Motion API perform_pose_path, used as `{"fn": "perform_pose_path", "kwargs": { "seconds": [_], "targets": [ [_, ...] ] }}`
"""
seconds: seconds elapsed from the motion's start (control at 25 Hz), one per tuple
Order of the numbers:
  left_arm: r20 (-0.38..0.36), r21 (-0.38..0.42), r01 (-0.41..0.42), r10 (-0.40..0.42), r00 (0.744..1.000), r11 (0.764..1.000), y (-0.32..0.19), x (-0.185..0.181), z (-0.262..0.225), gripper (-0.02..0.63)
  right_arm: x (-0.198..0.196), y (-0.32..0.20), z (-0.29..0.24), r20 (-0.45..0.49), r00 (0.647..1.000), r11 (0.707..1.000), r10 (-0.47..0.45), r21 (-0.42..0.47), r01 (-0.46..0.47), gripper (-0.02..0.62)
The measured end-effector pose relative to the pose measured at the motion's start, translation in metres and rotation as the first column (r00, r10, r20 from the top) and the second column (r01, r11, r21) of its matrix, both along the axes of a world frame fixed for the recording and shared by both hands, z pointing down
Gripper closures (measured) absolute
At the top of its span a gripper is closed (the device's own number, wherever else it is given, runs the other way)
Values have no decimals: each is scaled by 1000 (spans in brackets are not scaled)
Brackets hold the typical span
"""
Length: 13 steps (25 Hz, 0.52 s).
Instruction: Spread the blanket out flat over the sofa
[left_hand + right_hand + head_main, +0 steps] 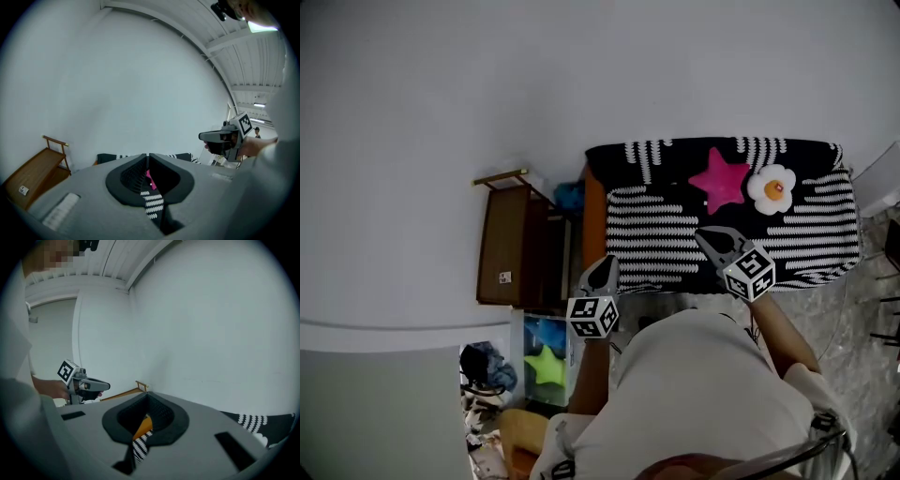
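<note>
Already the striped blanket (675, 234) lies flat over the sofa (593, 217), with a pink star (719, 178) and a white flower (771, 187) cushion on its far right. The left gripper (603, 270) hovers at its near left corner and the right gripper (710, 238) above its middle, each with jaws pressed together on nothing. A wooden rack (511, 246) stands to the left.

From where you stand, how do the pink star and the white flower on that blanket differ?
The pink star is one plain colour; the white flower has a yellow-and-red centre. The star has sharp points, the flower rounded petals. The star looks bigger than the flower. Both lie side by side on the striped blanket.
</note>
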<state>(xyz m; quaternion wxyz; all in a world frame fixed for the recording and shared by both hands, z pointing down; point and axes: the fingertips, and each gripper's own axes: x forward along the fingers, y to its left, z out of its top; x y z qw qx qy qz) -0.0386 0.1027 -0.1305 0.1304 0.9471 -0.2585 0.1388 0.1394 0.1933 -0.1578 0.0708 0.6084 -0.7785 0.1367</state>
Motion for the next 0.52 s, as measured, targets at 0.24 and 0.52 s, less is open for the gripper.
{"fn": "perform_pose_path", "kwargs": {
  "seconds": [0.24, 0.52],
  "targets": [
    [-1, 8, 8, -8, 1000, 1000, 1, -1, -5, 575, 4, 2, -7, 4, 1000, 1000, 9, 20, -9, 591],
    [1, 11, 10, -10, 1000, 1000, 0, 0, -6, 575, 4, 3, -3, 8, 1000, 1000, 9, 20, -9, 591]
  ]
}}
